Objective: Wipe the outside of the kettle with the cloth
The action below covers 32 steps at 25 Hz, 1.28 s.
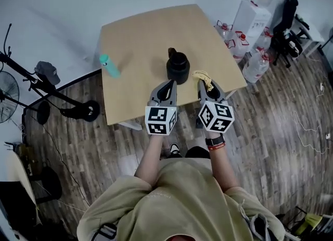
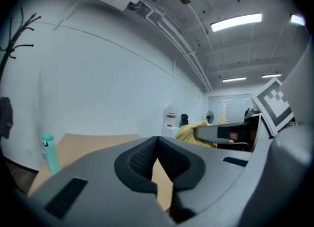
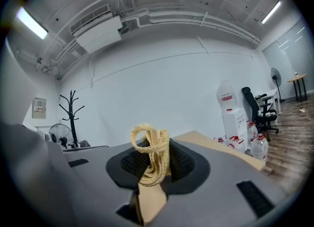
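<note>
Kettle: the black kettle [image 1: 178,65] stands upright on the table [image 1: 135,37], near the front edge and right of the middle.
Left tool: the left tool [image 1: 169,84] has its jaws brought together at the tips with nothing between them. It sits just in front of the kettle; contact cannot be told.
Right tool: the right tool [image 1: 204,84] is clamped on the yellow cloth [image 1: 203,76], just right of the kettle. In the right gripper view the cloth [image 3: 151,156] stands up in a twisted loop between the dark pads [image 3: 182,161].
Edges: both tools reach in over the table's front edge. The table's right corner points toward the water jugs [image 1: 255,64] on the floor.
Open room: bare tabletop lies behind and to the left of the kettle. A teal bottle [image 1: 109,65] stands near the left edge, well apart from it.
Floor around: a dark stand [image 1: 67,104] sits to the left and an office chair [image 1: 285,24] to the far right, both clear of the table.
Hidden: neither gripper view takes in the kettle. Its near side is partly covered by the left tool in the head view.
Hard to make out: the left gripper view shows only a sliver of the table between its pads. The cloth [image 2: 192,132] and the right tool [image 2: 229,133] lie off to its right.
</note>
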### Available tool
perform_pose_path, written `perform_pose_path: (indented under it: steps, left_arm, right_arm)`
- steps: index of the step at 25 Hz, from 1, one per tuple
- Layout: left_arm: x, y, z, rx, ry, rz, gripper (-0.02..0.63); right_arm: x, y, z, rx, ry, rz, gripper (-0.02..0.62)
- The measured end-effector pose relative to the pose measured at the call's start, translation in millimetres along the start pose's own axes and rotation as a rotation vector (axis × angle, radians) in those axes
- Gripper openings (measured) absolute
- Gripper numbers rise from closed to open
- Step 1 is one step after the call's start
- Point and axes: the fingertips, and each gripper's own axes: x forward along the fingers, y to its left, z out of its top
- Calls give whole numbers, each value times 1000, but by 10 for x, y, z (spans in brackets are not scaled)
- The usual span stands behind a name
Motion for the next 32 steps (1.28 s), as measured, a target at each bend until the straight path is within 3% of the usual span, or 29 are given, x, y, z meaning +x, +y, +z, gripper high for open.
perform_pose_path:
  steps: [10, 16, 23, 32]
  left_arm:
    - [594, 816, -192, -32, 6, 123, 25]
    - [840, 1095, -327, -47, 34, 169, 25]
    - [828, 1395, -521, -48, 76, 223, 25]
    - [787, 1500, -678, -62, 106, 223, 25]
  right_arm:
    - [1064, 141, -549, -2, 162, 125, 109]
    - [1537, 192, -873, -1, 248, 164, 109]
    - [2006, 250, -1316, 31, 328, 159, 110]
    - [2432, 281, -1610, 37, 361, 105, 110]
